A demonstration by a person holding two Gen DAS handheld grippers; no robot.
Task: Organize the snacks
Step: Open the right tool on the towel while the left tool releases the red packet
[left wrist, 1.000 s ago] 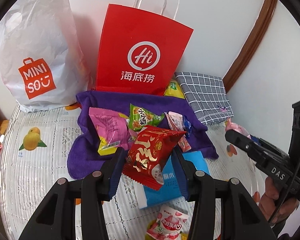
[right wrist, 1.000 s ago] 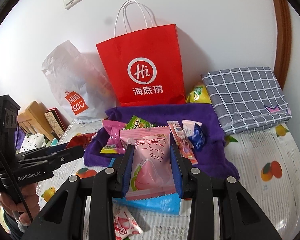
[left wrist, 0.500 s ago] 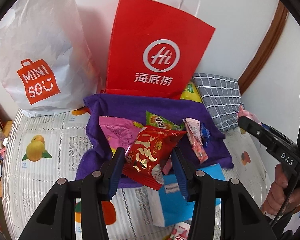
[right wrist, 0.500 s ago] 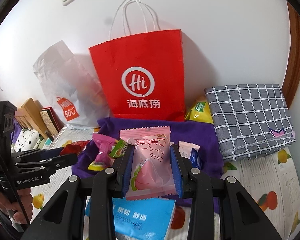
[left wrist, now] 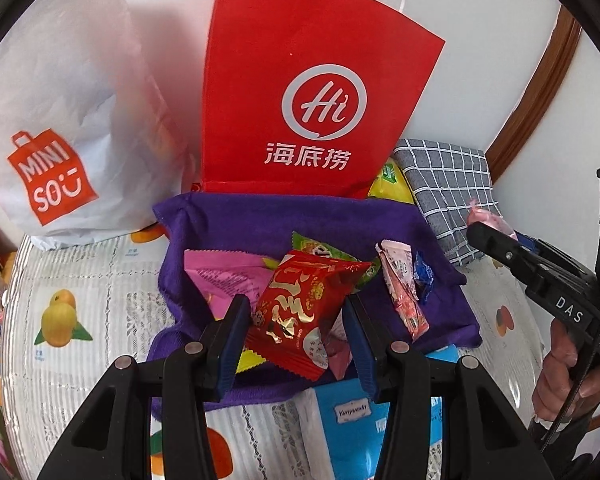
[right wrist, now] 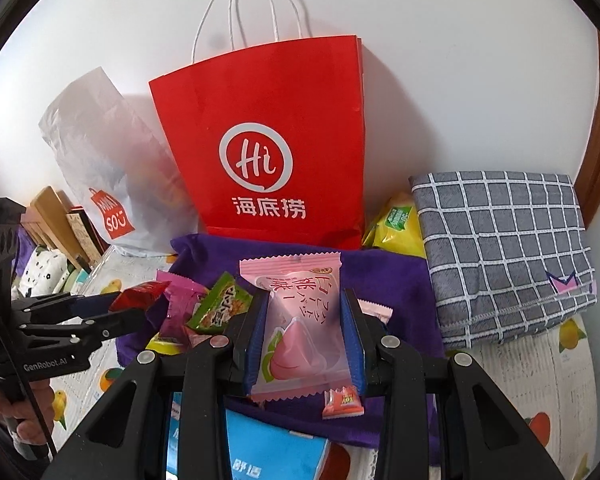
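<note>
two grippers are seen, each closed on one packet: a red snack packet [left wrist: 300, 312] is clamped between the pads of the left gripper [left wrist: 296, 344], and a pink peach packet [right wrist: 300, 332] is pinched by the right gripper [right wrist: 304, 344]. both packets are held above one purple cloth [left wrist: 260, 220], on which several loose snacks are scattered, a magenta packet [left wrist: 224, 276] and a green packet [right wrist: 220, 308] among them. two bags are stood against the wall behind: one red paper bag [right wrist: 268, 140] and one white plastic bag [left wrist: 60, 120]. one grey checked cloth [right wrist: 500, 248] is lying to the right.
</note>
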